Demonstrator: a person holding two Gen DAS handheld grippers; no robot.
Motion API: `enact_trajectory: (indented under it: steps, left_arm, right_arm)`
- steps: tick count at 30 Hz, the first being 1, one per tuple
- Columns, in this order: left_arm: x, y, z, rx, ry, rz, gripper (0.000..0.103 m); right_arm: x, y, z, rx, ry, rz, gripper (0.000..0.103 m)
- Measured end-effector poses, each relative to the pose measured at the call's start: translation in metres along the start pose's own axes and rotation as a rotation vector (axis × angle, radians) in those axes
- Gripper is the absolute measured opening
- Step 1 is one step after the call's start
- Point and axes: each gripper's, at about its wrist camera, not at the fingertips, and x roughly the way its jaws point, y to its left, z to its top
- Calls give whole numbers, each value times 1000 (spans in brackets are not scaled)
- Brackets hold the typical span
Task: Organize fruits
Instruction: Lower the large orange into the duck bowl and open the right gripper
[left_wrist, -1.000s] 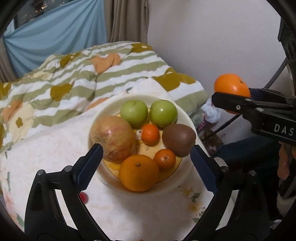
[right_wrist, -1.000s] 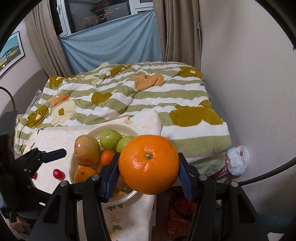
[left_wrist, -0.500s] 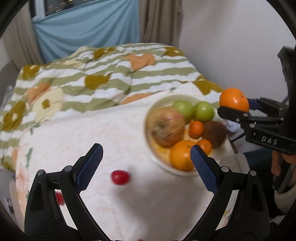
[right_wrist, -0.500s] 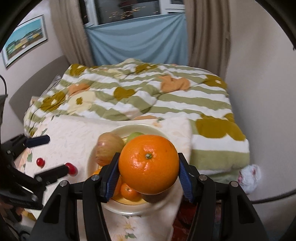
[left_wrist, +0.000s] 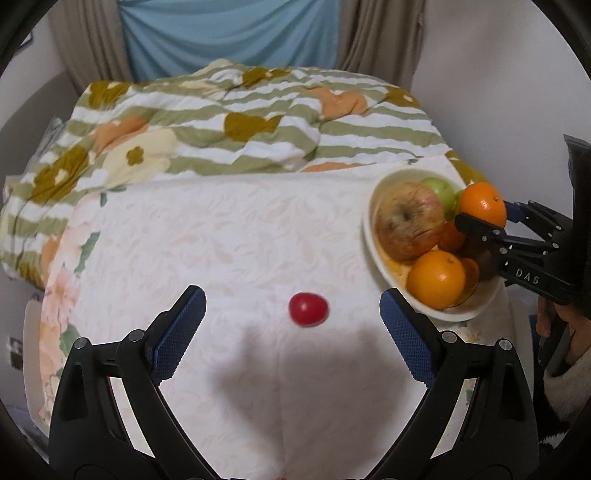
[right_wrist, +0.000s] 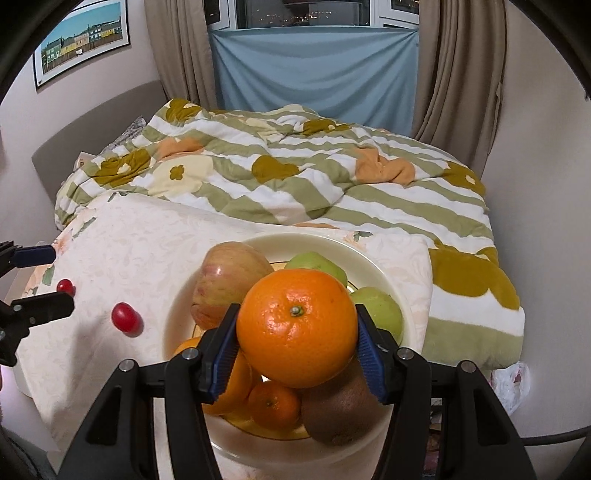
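My right gripper (right_wrist: 297, 343) is shut on a big orange (right_wrist: 297, 326) and holds it above the cream bowl (right_wrist: 380, 273); the orange also shows in the left wrist view (left_wrist: 482, 205). The bowl (left_wrist: 373, 236) holds a large apple (left_wrist: 408, 225), green apples (right_wrist: 380, 308), another orange (left_wrist: 436, 278), small mandarins (right_wrist: 273, 404) and a kiwi (right_wrist: 338, 406). My left gripper (left_wrist: 291, 317) is open and empty, and a red cherry tomato (left_wrist: 308, 308) lies on the cloth between its fingertips. A second cherry tomato (right_wrist: 64, 285) lies further left.
A pale floral cloth (left_wrist: 221, 236) covers the table. Behind it is a bed with a green-striped quilt (right_wrist: 295, 177). A white wall stands to the right, curtains (right_wrist: 314, 70) at the back. A plastic bag (right_wrist: 511, 382) lies on the floor at the right.
My left gripper has swung left from the bowl to the cherry tomato. My right gripper has carried the orange in over the bowl.
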Motion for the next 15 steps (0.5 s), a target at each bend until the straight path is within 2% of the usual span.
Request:
enact_trajectory:
  steps: [4, 5, 6, 9, 15]
  left_arm:
    - [0, 7, -2, -21, 12, 6, 102]
    - [0, 8, -3, -25, 12, 7, 102]
    - [-1, 10, -3, -28, 13, 8, 102]
    - [-5, 15, -3, -32, 13, 10, 102]
    - [-15, 29, -6, -30, 5, 2, 102]
  right_arm:
    - [-1, 3, -1, -19, -24, -5, 57]
    - [-3, 4, -1, -24, -40, -7, 66]
    - [-5, 5, 0, -29, -48, -7, 82]
    - [-9, 7, 0, -32, -52, -27, 102]
    - [-24, 9, -8, 18, -75, -51, 102]
